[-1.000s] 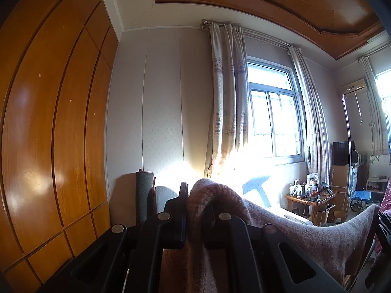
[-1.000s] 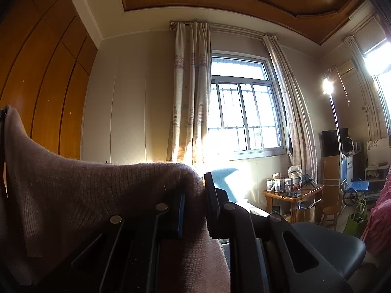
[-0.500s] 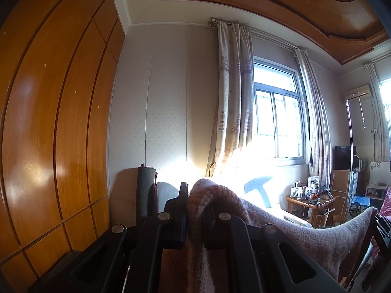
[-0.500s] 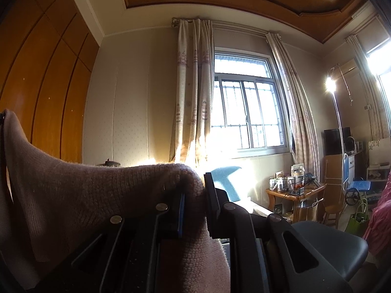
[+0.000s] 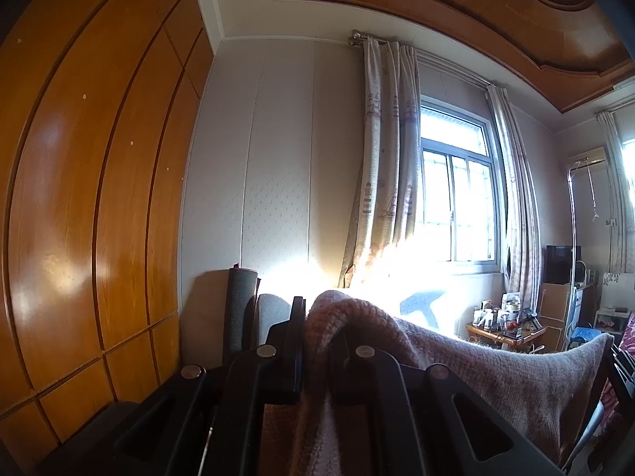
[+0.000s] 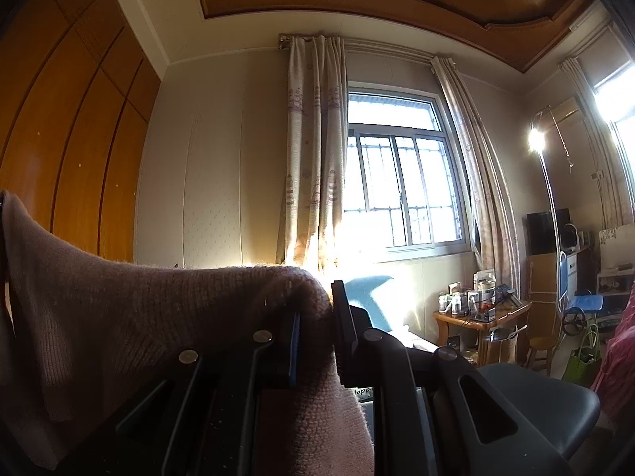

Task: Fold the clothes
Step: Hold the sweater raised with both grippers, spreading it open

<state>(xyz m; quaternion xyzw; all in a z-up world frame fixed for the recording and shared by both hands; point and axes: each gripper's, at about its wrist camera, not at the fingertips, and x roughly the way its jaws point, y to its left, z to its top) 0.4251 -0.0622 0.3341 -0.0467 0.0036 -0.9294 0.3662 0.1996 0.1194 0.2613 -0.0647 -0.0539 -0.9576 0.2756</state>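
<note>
A pink knitted garment (image 5: 496, 361) hangs stretched in the air between my two grippers. My left gripper (image 5: 321, 317) is shut on one bunched edge of it, and the cloth runs off to the right of that view. In the right wrist view the same knitted garment (image 6: 139, 317) spreads to the left, with my right gripper (image 6: 315, 301) shut on its other edge. Both grippers point roughly level toward the window wall. The lower part of the garment is hidden below the frames.
A wooden wardrobe (image 5: 87, 218) fills the left wall. Ahead are a curtained window (image 6: 397, 174), a rolled dark mat (image 5: 238, 309), a cluttered small wooden table (image 6: 480, 313) and a floor lamp (image 6: 535, 139). A dark chair seat (image 6: 528, 392) sits low right.
The left wrist view has rolled slightly, showing more wardrobe and ceiling. The garment stays gripped at both ends and the right view barely shifts.
</note>
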